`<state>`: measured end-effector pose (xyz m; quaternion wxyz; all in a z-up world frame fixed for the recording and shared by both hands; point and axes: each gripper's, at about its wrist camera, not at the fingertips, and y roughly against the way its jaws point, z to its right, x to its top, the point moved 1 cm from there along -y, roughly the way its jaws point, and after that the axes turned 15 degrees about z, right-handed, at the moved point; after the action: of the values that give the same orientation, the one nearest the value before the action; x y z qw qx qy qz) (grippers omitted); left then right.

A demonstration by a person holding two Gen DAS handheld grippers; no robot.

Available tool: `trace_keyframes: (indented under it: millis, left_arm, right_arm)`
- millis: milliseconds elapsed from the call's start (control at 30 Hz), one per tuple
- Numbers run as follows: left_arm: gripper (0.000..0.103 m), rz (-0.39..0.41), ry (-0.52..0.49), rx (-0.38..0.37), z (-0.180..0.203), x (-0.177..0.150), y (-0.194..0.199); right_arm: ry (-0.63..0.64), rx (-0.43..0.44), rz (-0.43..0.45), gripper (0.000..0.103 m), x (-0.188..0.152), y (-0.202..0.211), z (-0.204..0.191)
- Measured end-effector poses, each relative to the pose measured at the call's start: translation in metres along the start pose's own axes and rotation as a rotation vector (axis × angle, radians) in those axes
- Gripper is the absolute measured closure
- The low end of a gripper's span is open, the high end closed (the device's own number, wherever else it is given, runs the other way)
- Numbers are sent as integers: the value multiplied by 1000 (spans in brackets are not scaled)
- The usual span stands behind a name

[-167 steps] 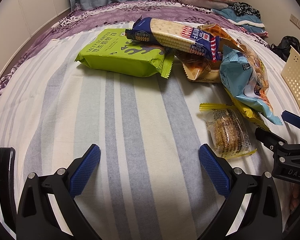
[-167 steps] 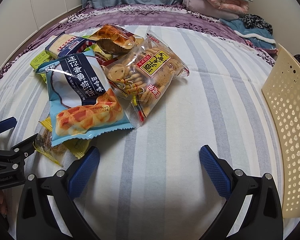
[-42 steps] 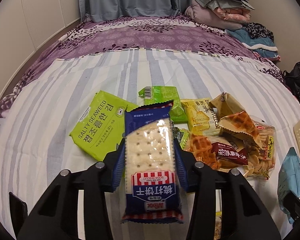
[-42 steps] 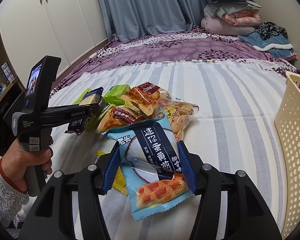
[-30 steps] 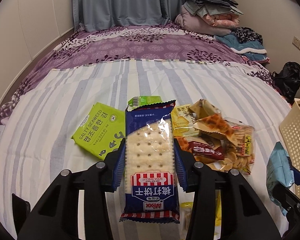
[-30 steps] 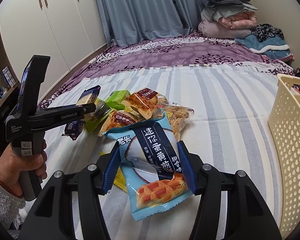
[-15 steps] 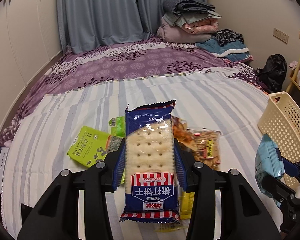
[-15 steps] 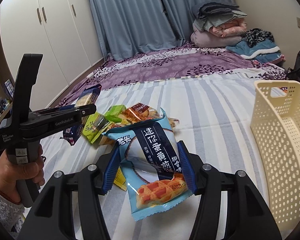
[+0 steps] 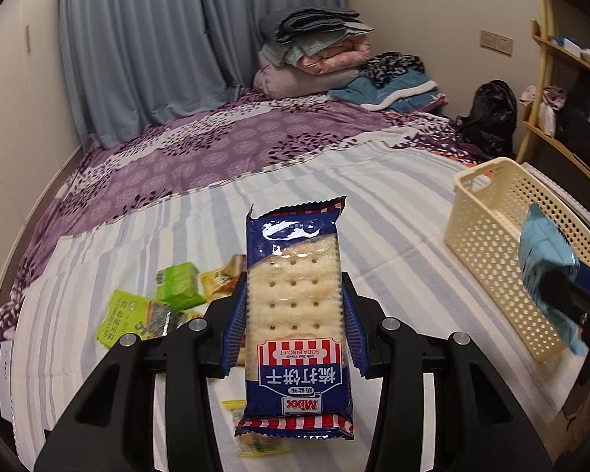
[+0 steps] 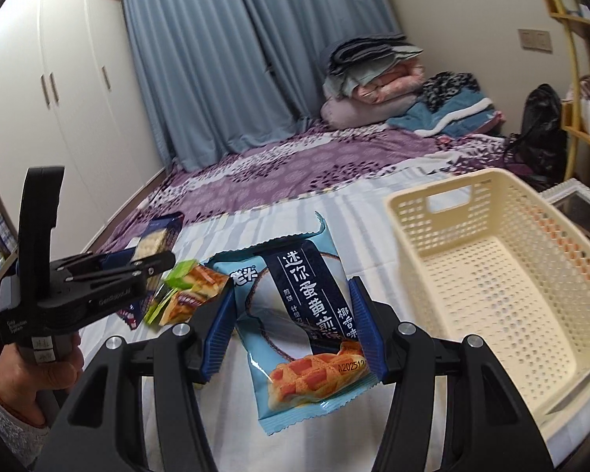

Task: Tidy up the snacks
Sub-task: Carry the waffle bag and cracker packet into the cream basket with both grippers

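Both tools now sit higher over the bed [image 9: 393, 196]: left tool [image 9: 294, 314] pinches the soda biscuit pack [image 9: 294, 306], right tool [image 10: 295, 328] pinches the blue waffle bag [image 10: 303, 322] beside the basket [image 10: 503, 283].

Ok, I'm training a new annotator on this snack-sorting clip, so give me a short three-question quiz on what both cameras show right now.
1. True or false: the cream basket already holds a snack.
2. Which pack does the left tool grip?
A. the green seaweed pack
B. the blue soda biscuit pack
C. the light blue waffle pack
3. Fill in: the right tool is shut on the ____ pack.

Key:
1. False; its perforated floor shows bare.
2. B
3. light blue waffle
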<state>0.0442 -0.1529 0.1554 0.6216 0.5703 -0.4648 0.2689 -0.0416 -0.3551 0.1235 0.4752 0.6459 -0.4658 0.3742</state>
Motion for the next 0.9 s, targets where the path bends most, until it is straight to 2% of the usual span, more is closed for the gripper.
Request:
trace_keyframes:
  millis: [267, 533, 633, 700, 900]
  left_arm:
    - [58, 19, -60, -89, 54, 14, 0]
    - [58, 15, -100, -175, 95, 22, -7]
    - [58, 14, -109, -204, 108, 26, -11]
    - [58, 14, -117, -223, 118, 31, -13]
    - [58, 27, -145, -301, 157, 46, -20]
  right_arm:
    - [-46, -152, 52, 47, 12, 22, 65]
    - [-75, -309, 44, 46, 11, 28, 120]
    - [-84, -339, 21, 42, 8, 26, 133]
    - [-92, -355, 25, 35, 8, 26, 140]
    - [-80, -378, 15, 34, 6, 31, 147]
